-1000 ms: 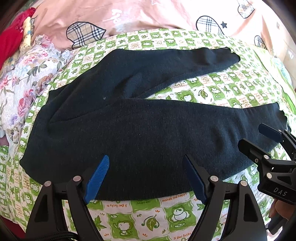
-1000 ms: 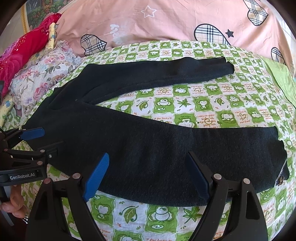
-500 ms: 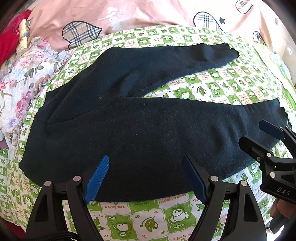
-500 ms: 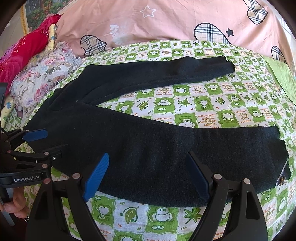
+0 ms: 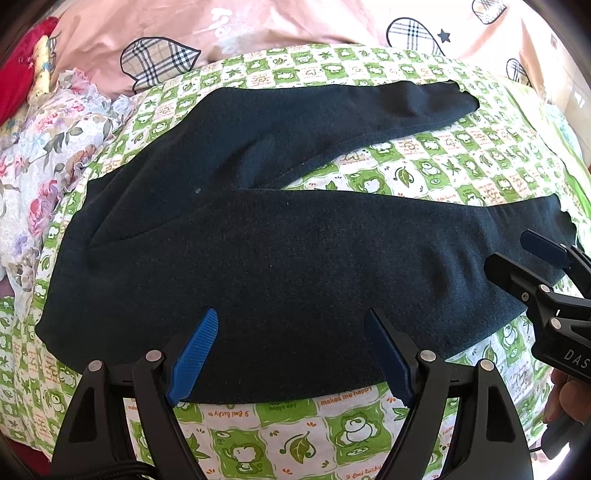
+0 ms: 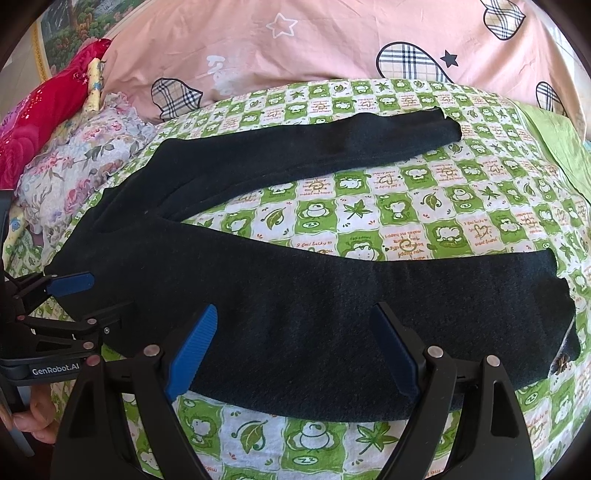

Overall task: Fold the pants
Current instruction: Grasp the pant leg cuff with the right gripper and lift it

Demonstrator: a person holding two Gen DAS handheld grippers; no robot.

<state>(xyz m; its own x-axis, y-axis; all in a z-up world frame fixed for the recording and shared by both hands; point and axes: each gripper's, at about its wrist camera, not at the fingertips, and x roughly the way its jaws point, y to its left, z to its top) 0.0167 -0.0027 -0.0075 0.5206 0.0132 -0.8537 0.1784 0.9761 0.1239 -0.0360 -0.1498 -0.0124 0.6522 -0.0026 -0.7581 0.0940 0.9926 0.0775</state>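
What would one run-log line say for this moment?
pants: spread flat, legs apart | left gripper: open, holds nothing | right gripper: open, holds nothing | fold: not begun

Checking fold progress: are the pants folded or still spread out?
Spread out. The pants lie flat on the sheet, both legs apart in a V, no layer doubled over.

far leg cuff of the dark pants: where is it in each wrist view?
Left wrist: the far cuff of the dark knit pants lies upper right.
Right wrist: the same cuff lies upper right of centre.
Shared landmark: pink plaid-heart quilt behind.
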